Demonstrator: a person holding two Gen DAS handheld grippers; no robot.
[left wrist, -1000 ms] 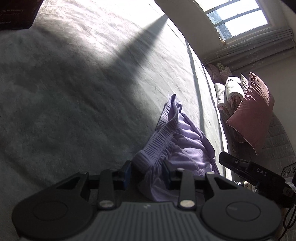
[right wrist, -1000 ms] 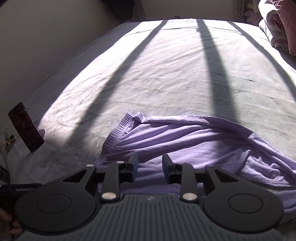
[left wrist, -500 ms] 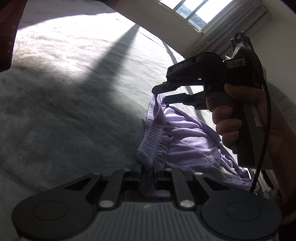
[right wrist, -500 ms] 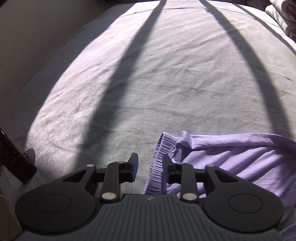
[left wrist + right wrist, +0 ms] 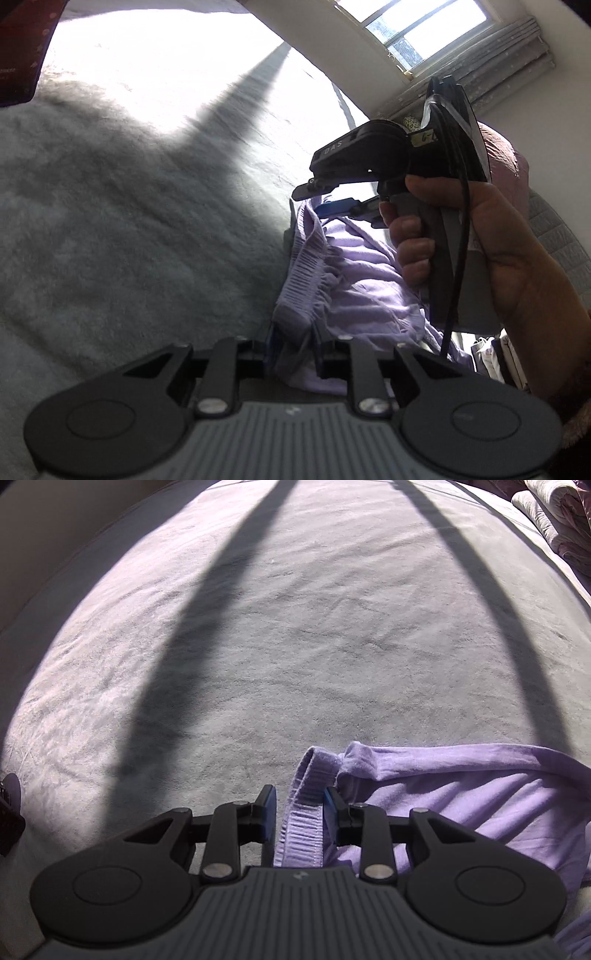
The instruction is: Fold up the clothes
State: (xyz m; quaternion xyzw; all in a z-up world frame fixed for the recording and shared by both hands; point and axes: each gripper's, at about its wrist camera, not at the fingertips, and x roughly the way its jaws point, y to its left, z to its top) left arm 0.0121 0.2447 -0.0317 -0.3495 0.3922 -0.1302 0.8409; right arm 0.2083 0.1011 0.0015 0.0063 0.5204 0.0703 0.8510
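A lilac garment (image 5: 354, 280) with a ribbed elastic waistband (image 5: 306, 273) lies crumpled on the grey bed cover (image 5: 110, 221). My left gripper (image 5: 295, 349) has the near end of the waistband bunched between its fingers, and its jaws are opening. A hand holds my right gripper (image 5: 317, 199) over the far end of the band. In the right wrist view the waistband (image 5: 303, 812) runs up between the right gripper (image 5: 299, 805) fingers. The right pad touches it, and a strip of bed cover (image 5: 295, 627) shows beside the left pad. The rest of the garment (image 5: 461, 794) spreads to the right.
A dark red object (image 5: 22, 48) sits at the bed's far left corner, and a dark object (image 5: 7, 823) at the left edge. A pink pillow (image 5: 509, 162) and rolled bedding (image 5: 554, 517) lie at the head of the bed, below a window (image 5: 424, 33).
The right gripper swung in from the right to the waistband's far end, which now lies between its fingers. The left jaws narrowed on the cloth, then widened again.
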